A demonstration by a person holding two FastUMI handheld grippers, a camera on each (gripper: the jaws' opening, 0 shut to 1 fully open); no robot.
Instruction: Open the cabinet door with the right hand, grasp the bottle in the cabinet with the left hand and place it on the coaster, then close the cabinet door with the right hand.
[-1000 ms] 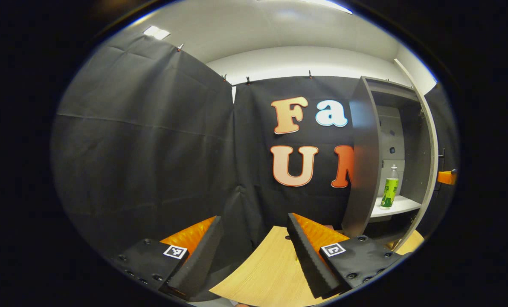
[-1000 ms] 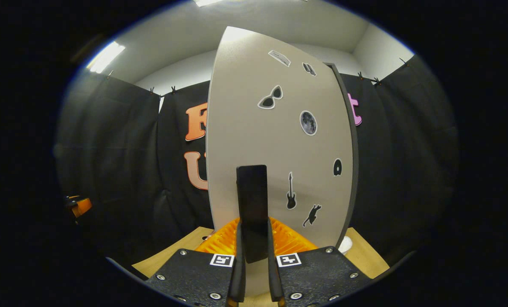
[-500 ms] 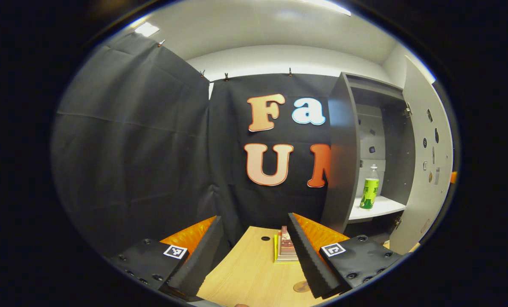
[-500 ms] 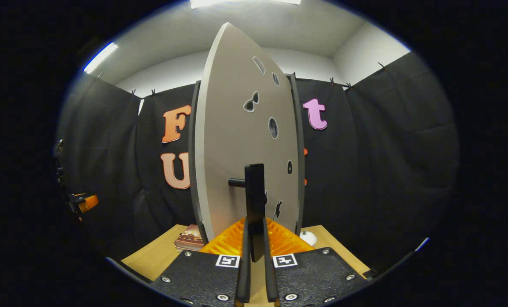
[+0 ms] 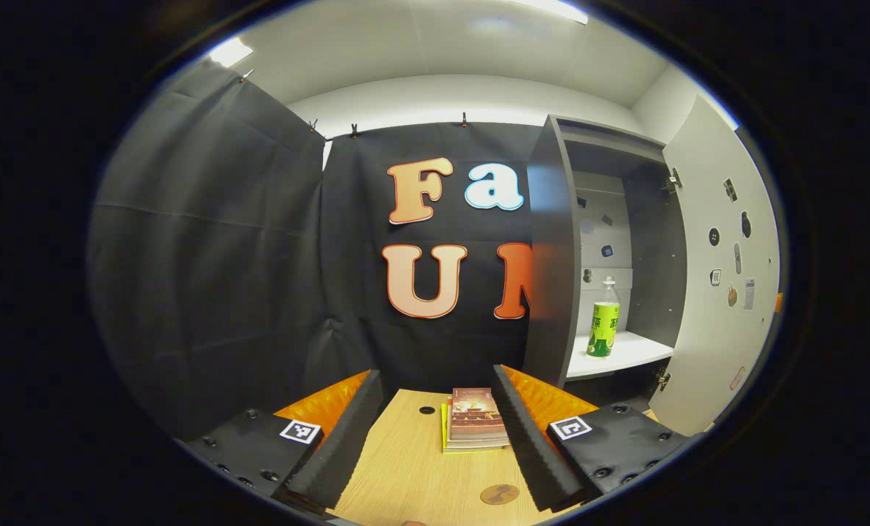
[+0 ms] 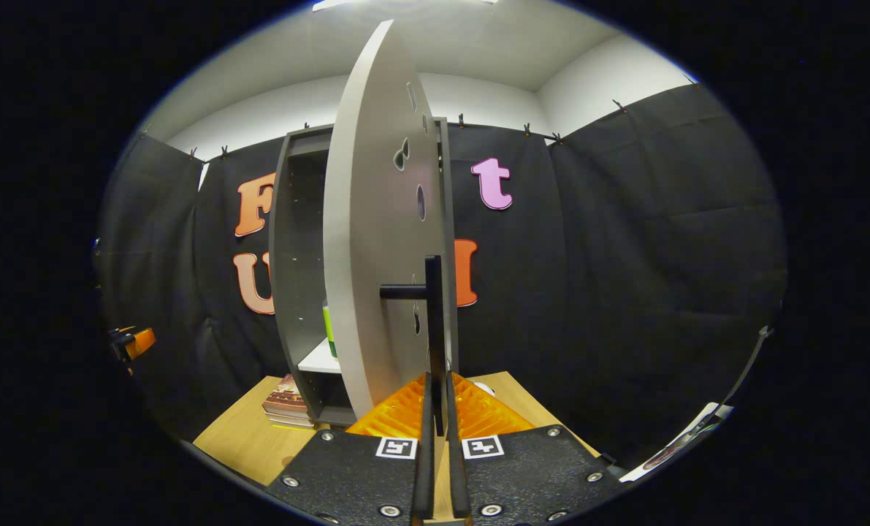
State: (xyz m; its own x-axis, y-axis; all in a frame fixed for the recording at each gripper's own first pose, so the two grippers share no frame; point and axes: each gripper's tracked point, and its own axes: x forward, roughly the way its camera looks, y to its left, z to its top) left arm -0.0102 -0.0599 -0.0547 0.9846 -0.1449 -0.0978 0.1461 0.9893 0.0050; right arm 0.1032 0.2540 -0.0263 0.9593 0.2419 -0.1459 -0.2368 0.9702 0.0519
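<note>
A grey cabinet (image 5: 551, 248) stands at the right of the left gripper view with its door (image 5: 719, 292) swung wide. Inside, a green-labelled bottle (image 5: 603, 320) stands upright on the white shelf (image 5: 624, 353). A small round brown coaster (image 5: 499, 494) lies on the wooden table (image 5: 405, 467) close to my left gripper (image 5: 436, 427), which is open and empty, well short of the cabinet. In the right gripper view my right gripper (image 6: 438, 409) is shut on the door's black bar handle (image 6: 433, 321); the door (image 6: 372, 241) shows nearly edge-on, with a sliver of the bottle (image 6: 327, 325) behind it.
A stack of books (image 5: 475, 419) lies on the table between my left fingers and the cabinet, also seen as books (image 6: 287, 405) in the right gripper view. A small white thing (image 6: 484, 387) sits on the table behind the door. Black cloth walls surround the booth.
The door has swung further open with my right gripper holding the handle. My left gripper's view has shifted so the cabinet, books and coaster come more into sight.
</note>
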